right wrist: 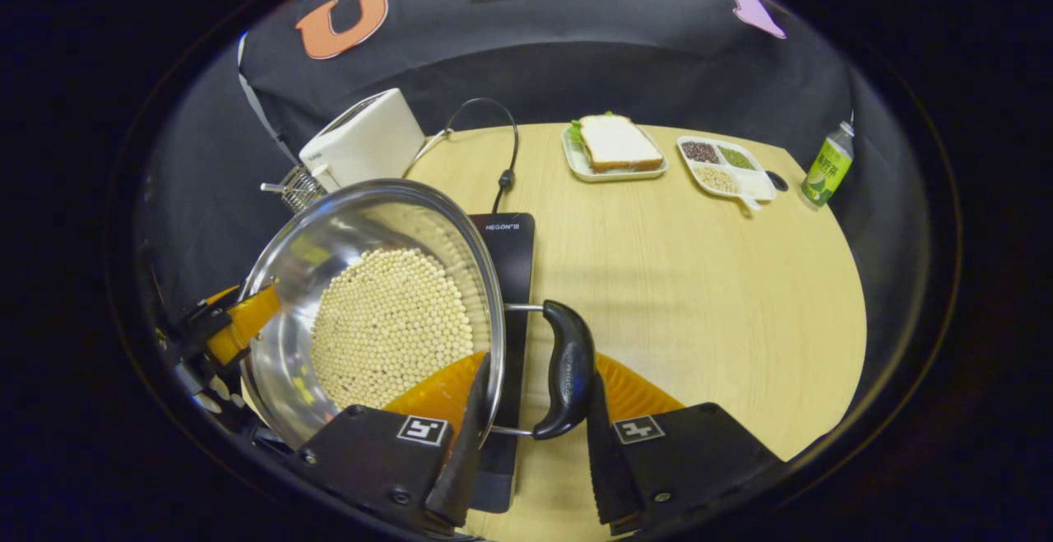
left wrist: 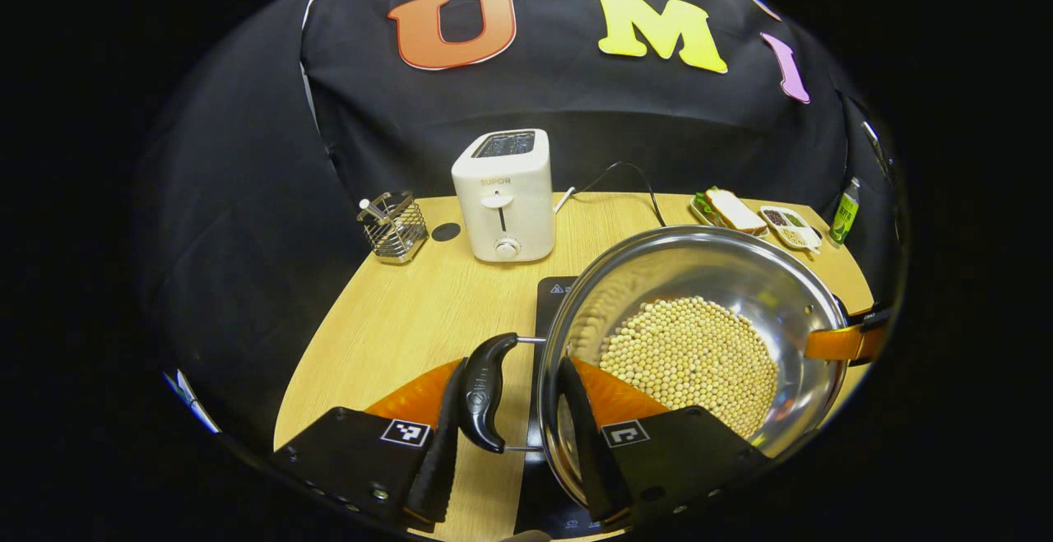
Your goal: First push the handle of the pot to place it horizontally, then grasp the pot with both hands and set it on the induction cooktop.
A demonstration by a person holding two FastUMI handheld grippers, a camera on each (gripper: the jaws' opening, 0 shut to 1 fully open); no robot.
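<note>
pot [left wrist: 699,336] over cooktop [right wrist: 510,254], both grippers seemingly gripping handles

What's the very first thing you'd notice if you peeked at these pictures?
The big shiny steel pot full of pale round beans grabs the eye, hovering over the flat black induction cooktop on the wooden table. A tool sits at each side, its fingers straddling the pot's rim and a black curved handle: left tool, right tool. Behind stands a white toaster, and a sandwich on a tray lies farther back.
</note>
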